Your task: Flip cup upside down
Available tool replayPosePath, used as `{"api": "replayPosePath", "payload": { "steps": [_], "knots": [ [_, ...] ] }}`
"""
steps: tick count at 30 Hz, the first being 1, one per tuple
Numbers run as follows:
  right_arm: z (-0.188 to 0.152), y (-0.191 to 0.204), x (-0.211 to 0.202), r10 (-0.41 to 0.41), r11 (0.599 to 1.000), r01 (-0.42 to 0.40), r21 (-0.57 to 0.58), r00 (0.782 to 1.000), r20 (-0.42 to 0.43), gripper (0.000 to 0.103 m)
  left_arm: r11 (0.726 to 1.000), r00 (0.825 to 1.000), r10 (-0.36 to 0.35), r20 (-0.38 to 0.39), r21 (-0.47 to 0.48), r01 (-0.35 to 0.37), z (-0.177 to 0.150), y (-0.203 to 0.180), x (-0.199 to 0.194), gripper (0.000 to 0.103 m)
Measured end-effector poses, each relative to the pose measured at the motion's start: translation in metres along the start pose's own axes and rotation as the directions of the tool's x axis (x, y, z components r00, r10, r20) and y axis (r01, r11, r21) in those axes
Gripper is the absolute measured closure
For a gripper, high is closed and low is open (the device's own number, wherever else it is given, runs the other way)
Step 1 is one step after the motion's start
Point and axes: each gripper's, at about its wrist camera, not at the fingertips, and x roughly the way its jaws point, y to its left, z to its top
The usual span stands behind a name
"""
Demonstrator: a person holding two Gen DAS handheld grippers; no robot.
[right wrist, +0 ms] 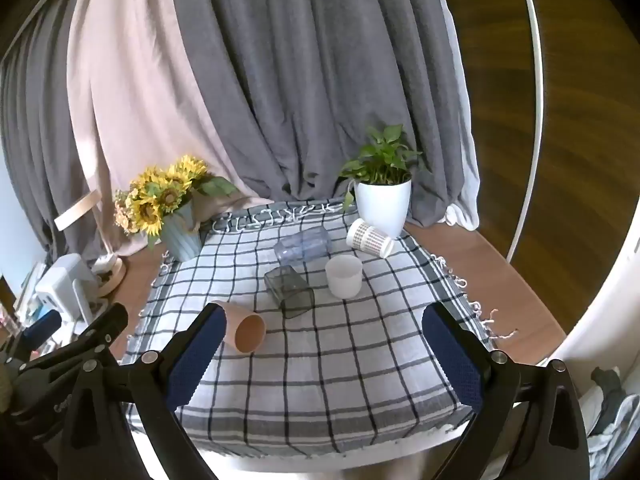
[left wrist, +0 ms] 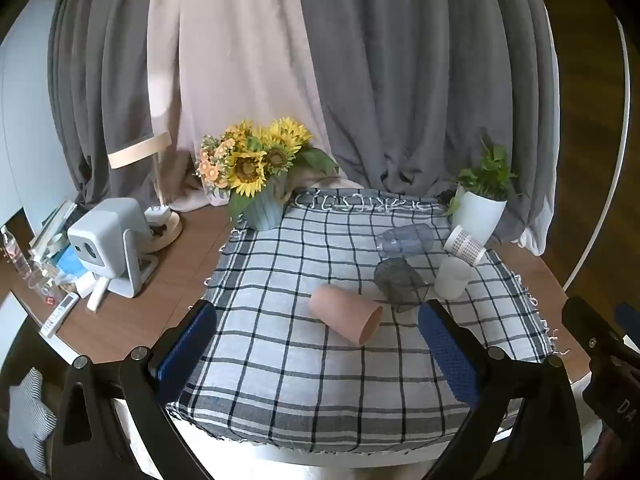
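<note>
— On the checked cloth [right wrist: 320, 360], near edge: left gripper [left wrist: 318, 334] spread wide, gripping nothing?
— Same for right gripper [right wrist: 324, 340]. Pink cup [left wrist: 346, 319] lying sideways between left jaws, untouched.

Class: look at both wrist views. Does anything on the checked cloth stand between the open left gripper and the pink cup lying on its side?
Nothing visible does. The pink cup lies on the checked cloth just ahead of the left gripper, with only bare cloth between them. The grey cup and white cup lie beyond it.
</note>
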Motion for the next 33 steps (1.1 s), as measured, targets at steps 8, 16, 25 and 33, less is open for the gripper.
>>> {"api": "replayPosePath", "payload": {
  "steps": [8, 16, 25, 33],
  "knots": [
    [-0.001, -0.001, -0.002, 0.017, 1.0, -0.017, 0.013, 1.0, 0.0, 0.004, 1.0, 1.0, -0.007, -0.004, 0.007, 0.007, -0.001, -0.001, -0.002, 0.0],
    [-0.002, -0.002, -0.002, 0.022, 1.0, -0.021, 0.022, 1.0, -0.013, 0.004, 1.0, 1.0, -0.021, -0.006, 0.001, 0.021, -0.001, -0.006, -0.008, 0.0],
    [-0.003, 0.001, -0.003, 0.02, 1.0, -0.02, 0.023, 1.0, -0.013, 0.004, 1.0, 1.0, -0.019, -0.008, 0.002, 0.019, 0.001, -0.004, -0.006, 0.0],
    [-0.003, 0.005, 0.002, 0.005, 1.0, -0.005, 0.017, 1.0, -0.005, 0.001, 1.0, 1.0, -0.02, -0.012, 0.001, 0.02, 0.001, -0.003, -0.002, 0.0]
  ]
}}
